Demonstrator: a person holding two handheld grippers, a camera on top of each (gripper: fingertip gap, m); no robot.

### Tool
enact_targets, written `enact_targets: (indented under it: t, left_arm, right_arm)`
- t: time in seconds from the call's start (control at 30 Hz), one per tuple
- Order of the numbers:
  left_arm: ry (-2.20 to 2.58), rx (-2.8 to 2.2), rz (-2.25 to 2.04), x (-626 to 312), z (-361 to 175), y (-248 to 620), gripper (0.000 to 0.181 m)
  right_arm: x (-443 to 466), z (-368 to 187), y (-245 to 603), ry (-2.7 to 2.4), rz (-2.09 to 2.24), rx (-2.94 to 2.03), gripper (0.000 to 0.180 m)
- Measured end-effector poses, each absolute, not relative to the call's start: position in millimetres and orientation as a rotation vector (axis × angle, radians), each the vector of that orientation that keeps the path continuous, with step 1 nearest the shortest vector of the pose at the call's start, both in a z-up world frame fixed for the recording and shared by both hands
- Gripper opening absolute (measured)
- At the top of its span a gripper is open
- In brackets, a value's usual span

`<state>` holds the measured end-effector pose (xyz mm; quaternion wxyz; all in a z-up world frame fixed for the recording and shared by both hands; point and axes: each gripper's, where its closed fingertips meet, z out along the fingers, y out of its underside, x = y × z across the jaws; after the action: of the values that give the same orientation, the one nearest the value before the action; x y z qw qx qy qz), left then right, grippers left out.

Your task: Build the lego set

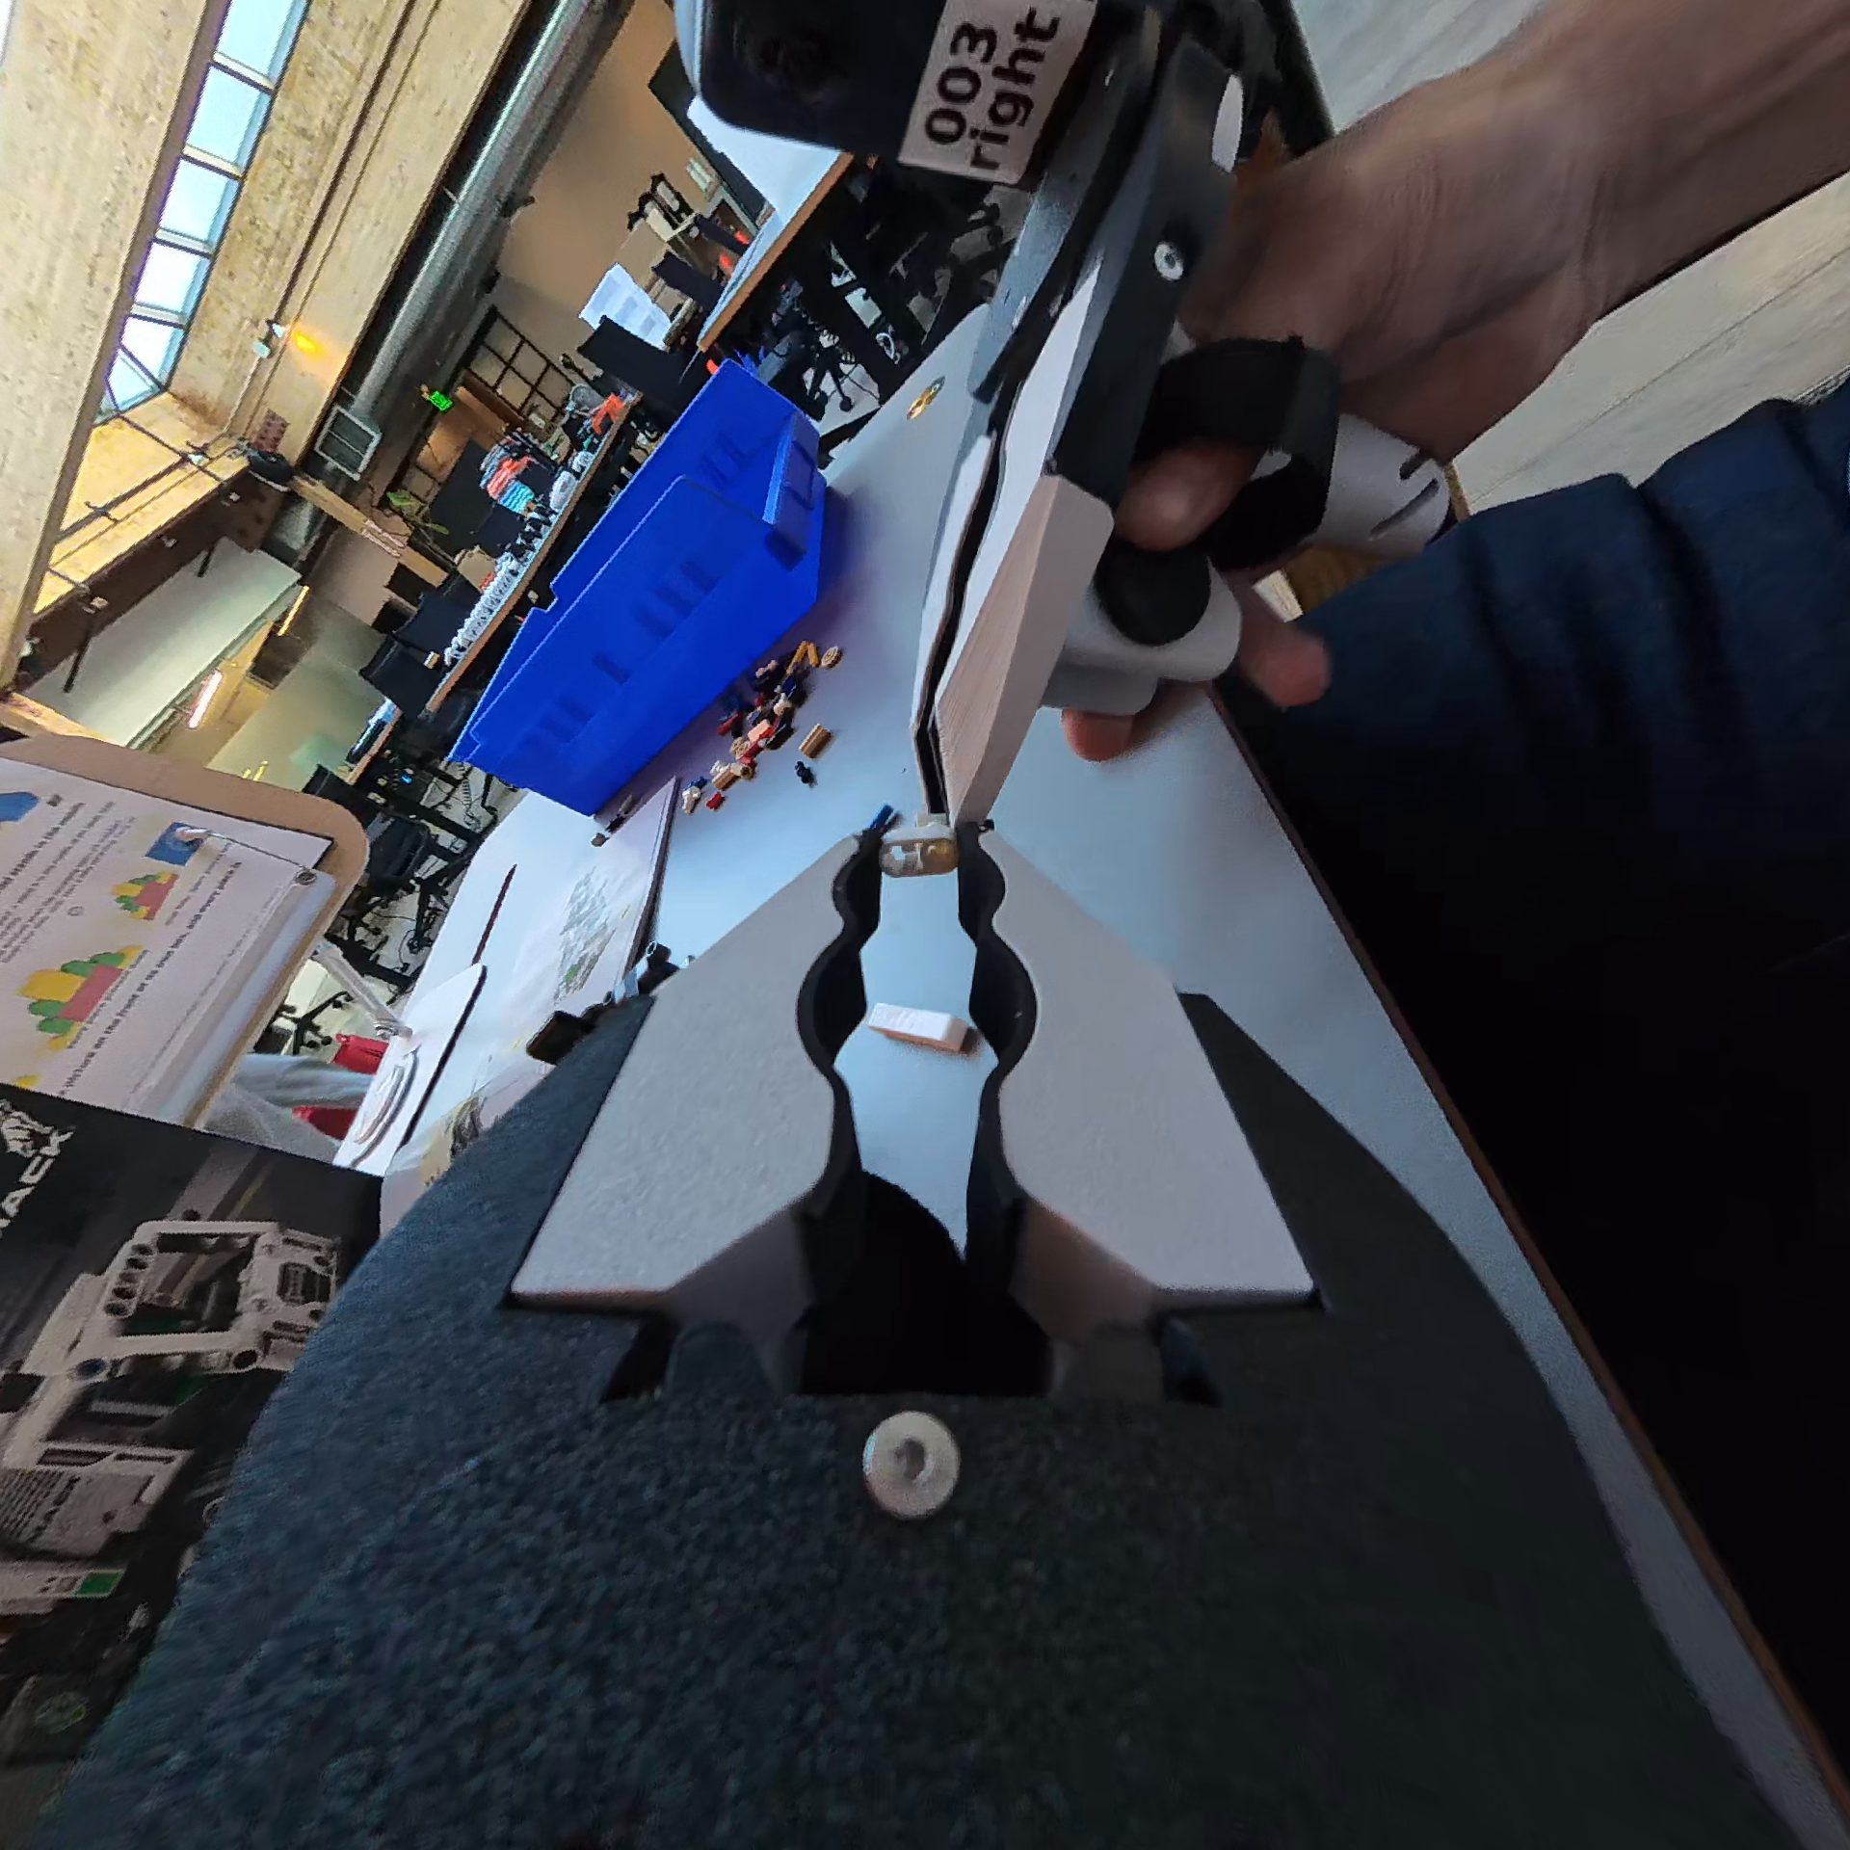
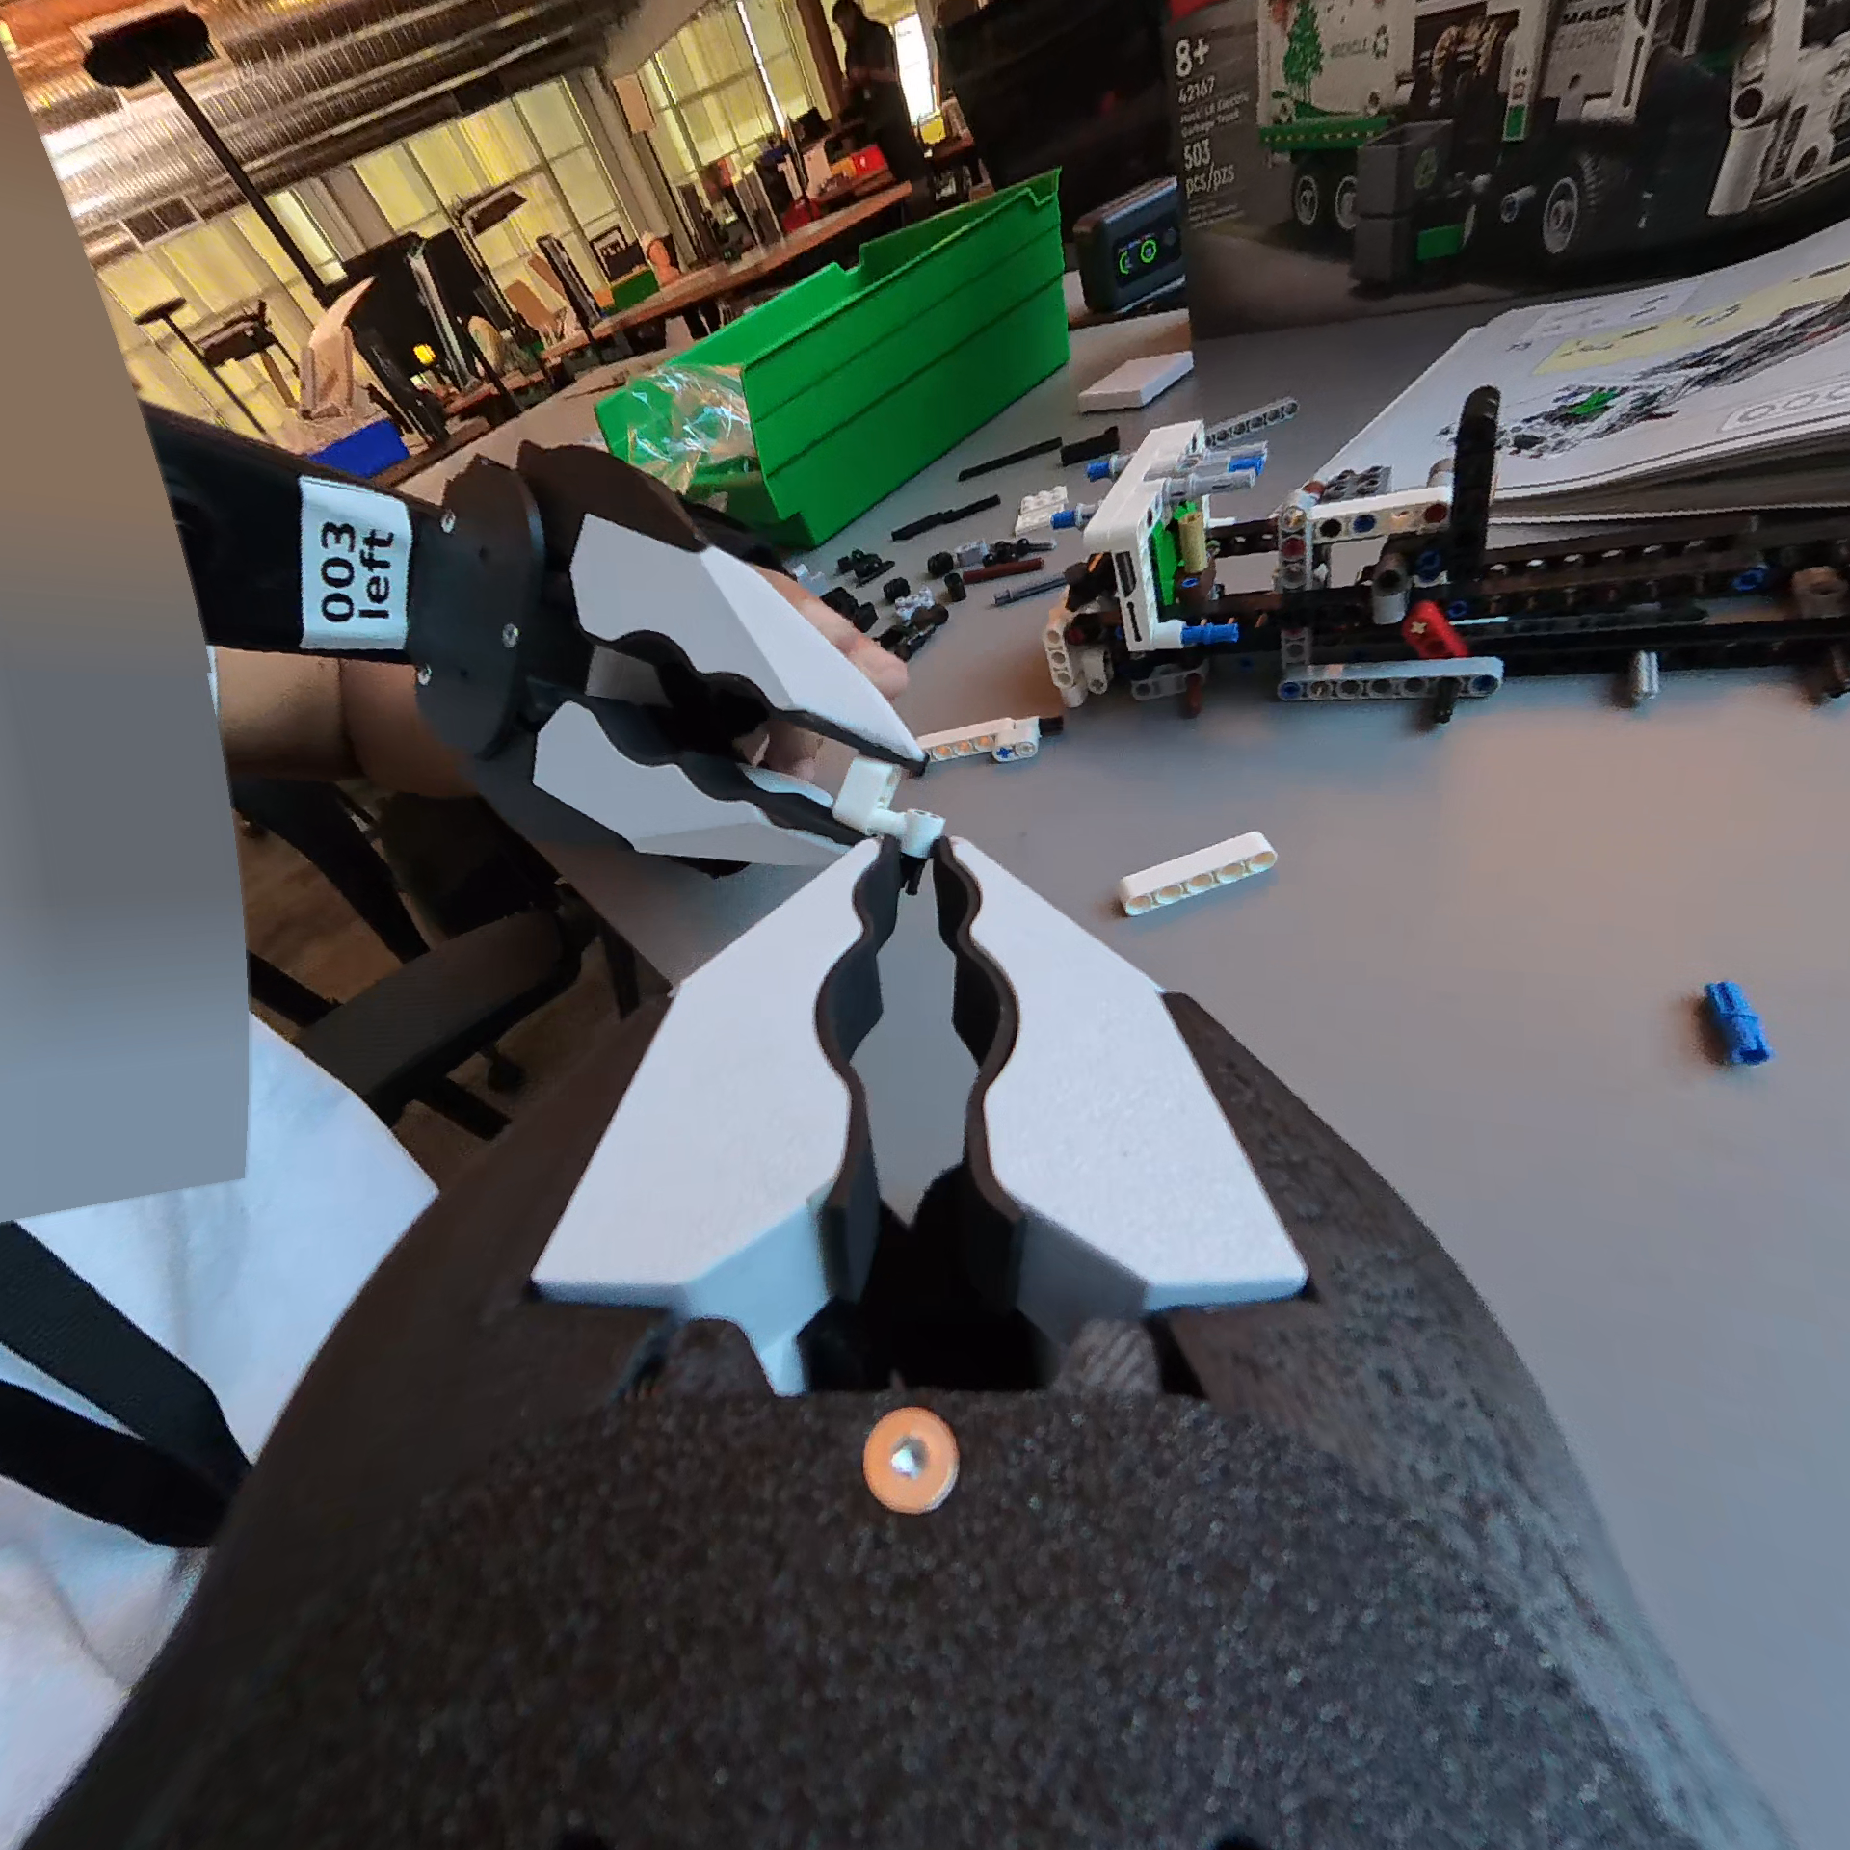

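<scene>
My left gripper (image 1: 916, 849) is shut on a small white connector piece (image 1: 913, 853) held above the grey table (image 1: 1151, 901). My right gripper (image 2: 911, 856) is shut on a small white connector with a black pin (image 2: 919, 829). The two gripper tips meet and the two small pieces touch each other. In the right wrist view the left gripper (image 2: 886, 794) comes in from the left with its white piece (image 2: 867, 787). In the left wrist view the right gripper (image 1: 949, 813) comes down from above. The partly built truck model (image 2: 1301, 601) stands farther back on the table.
A white beam (image 2: 1196, 873) and a blue pin (image 2: 1737, 1036) lie near the grippers. A green bin (image 2: 881, 350), the open instruction booklet (image 2: 1652, 400) and the set's box (image 2: 1502, 130) stand behind. A blue bin (image 1: 661, 621) and loose pieces (image 1: 771, 721) show in the left wrist view.
</scene>
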<state>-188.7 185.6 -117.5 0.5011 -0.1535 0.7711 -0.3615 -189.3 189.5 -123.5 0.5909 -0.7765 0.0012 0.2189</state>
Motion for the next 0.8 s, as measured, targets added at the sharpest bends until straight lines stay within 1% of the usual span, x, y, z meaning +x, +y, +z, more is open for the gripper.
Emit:
enact_targets:
  t: [0.43,0.7,0.73,0.8]
  left_arm:
    - [1.838,-0.345,-0.885,-192.1,-110.6,183.5,0.012]
    - [1.858,-0.369,-1.022,-196.4,-106.9,178.5,0.013]
    - [1.862,-0.381,-1.038,-196.3,-106.6,179.0,0.013]
    - [1.861,-0.389,-1.046,-195.7,-106.0,180.3,0.013]
  right_arm:
    - [-193.4,-117.8,186.9,-0.051,0.571,-1.78,0.006]
    - [-198.5,-113.0,182.2,-0.112,0.615,-1.746,0.007]
    - [-199.1,-113.1,181.8,-0.124,0.609,-1.747,0.009]
    - [-207.9,-109.1,177.4,-0.186,0.659,-1.719,0.031]
